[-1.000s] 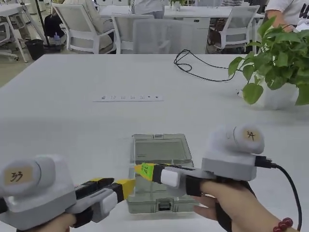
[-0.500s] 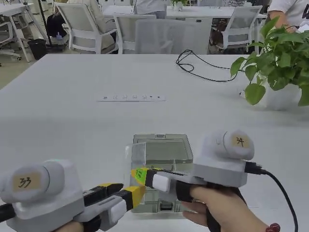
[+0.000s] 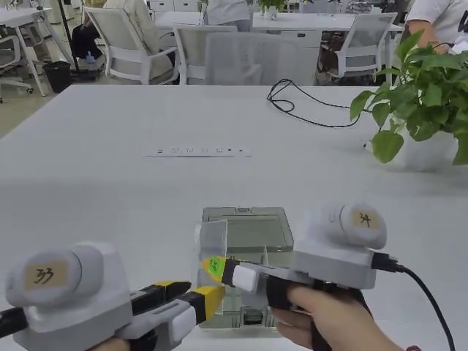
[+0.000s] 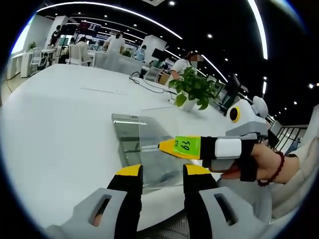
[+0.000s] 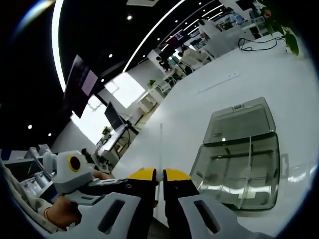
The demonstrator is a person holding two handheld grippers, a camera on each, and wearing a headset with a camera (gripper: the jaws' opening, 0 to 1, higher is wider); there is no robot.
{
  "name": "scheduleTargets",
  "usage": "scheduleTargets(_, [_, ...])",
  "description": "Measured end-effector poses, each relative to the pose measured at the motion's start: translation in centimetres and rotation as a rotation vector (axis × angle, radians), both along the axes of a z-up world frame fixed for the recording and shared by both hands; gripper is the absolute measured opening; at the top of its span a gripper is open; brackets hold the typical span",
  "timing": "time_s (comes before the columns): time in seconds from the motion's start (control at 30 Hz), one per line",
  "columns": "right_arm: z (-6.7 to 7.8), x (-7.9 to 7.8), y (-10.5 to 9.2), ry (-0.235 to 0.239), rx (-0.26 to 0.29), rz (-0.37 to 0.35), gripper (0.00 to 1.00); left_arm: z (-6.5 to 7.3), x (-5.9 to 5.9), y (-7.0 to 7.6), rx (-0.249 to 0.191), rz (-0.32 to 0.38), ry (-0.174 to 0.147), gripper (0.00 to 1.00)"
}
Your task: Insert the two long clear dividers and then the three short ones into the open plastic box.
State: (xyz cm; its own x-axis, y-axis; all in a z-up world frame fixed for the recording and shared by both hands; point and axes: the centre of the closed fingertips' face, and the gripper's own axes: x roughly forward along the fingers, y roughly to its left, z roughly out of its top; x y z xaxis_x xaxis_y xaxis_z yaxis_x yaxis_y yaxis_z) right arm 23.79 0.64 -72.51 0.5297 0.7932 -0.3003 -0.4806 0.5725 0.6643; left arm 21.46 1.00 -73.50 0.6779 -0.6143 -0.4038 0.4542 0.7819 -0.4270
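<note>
One clear plastic divider (image 3: 212,238), newly raised, sits clamped in the right gripper (image 3: 212,267), grey plastic box (image 3: 252,228) just beyond its jaws; left gripper (image 4: 160,172) gapes empty.

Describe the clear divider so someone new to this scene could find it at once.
On the big white table, find the open plastic box near the front edge. Over its left side, the right gripper pinches the clear divider upright. Unlike the box, it is one thin flat see-through sheet.
</note>
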Motion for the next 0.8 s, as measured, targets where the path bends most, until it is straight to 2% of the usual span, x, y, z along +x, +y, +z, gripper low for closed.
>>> scheduleTargets(0.07, [-0.1, 0.0, 0.0, 0.002, -0.007, -0.003, 0.07, -0.1, 0.0, 0.0, -0.004, -0.002, 0.008, 0.30])
scheduleTargets(0.27, [-0.2, 0.4, -0.2, 0.042, -0.011, -0.023, 0.06, 0.0, 0.1, -0.2, -0.005, -0.025, -0.003, 0.31])
scheduleTargets(0.3, [-0.2, 0.6, -0.4, 0.051, -0.023, -0.033, 0.06, 0.0, 0.2, -0.1, 0.009, -0.033, -0.011, 0.32])
scheduleTargets(0.33, [-0.5, 0.8, -0.8, 0.047, -0.059, -0.039, 0.06, 0.0, 0.2, 0.0, 0.030, -0.042, -0.024, 0.33])
scheduleTargets(0.37, [-0.4, 0.9, -0.9, 0.048, -0.064, -0.041, 0.06, 0.1, 0.2, 0.0, 0.047, -0.054, -0.042, 0.35])
scheduleTargets(0.4, [-0.5, 1.0, -1.1, 0.060, -0.064, -0.047, 0.06, 0.1, 0.2, 0.0, 0.056, -0.057, -0.046, 0.39])
scheduleTargets(0.43, [-0.7, 1.2, -1.5, 0.084, -0.079, -0.057, 0.06, 0.0, 0.1, 0.1, 0.085, -0.071, -0.053, 0.44])
scheduleTargets(0.53, [-1.1, 1.6, -2.1, 0.108, -0.112, -0.063, 0.06, -0.4, 0.0, 0.6, 0.178, -0.105, -0.091, 0.52])
scheduleTargets(0.63, [-1.4, 1.8, -2.5, 0.150, -0.140, -0.075, 0.06, -0.5, -0.2, 0.6, 0.196, -0.121, -0.104, 0.57])
scheduleTargets(0.67, [-1.8, 1.7, -2.8, 0.186, -0.163, -0.081, 0.06, -0.6, -0.1, 0.7, 0.205, -0.123, -0.110, 0.59])
scheduleTargets(0.7, [-1.8, 1.9, -2.8, 0.183, -0.165, -0.080, 0.06, -0.6, -0.1, 0.7, 0.211, -0.125, -0.113, 0.61])
scheduleTargets(0.73, [-1.9, 2.0, -3.0, 0.200, -0.178, -0.087, 0.06, -0.8, -0.1, 0.8, 0.232, -0.131, -0.123, 0.63])
scheduleTargets(0.8, [-2.0, 2.2, -3.2, 0.226, -0.189, -0.094, 0.06, -0.8, -0.1, 0.8, 0.247, -0.138, -0.131, 0.66])
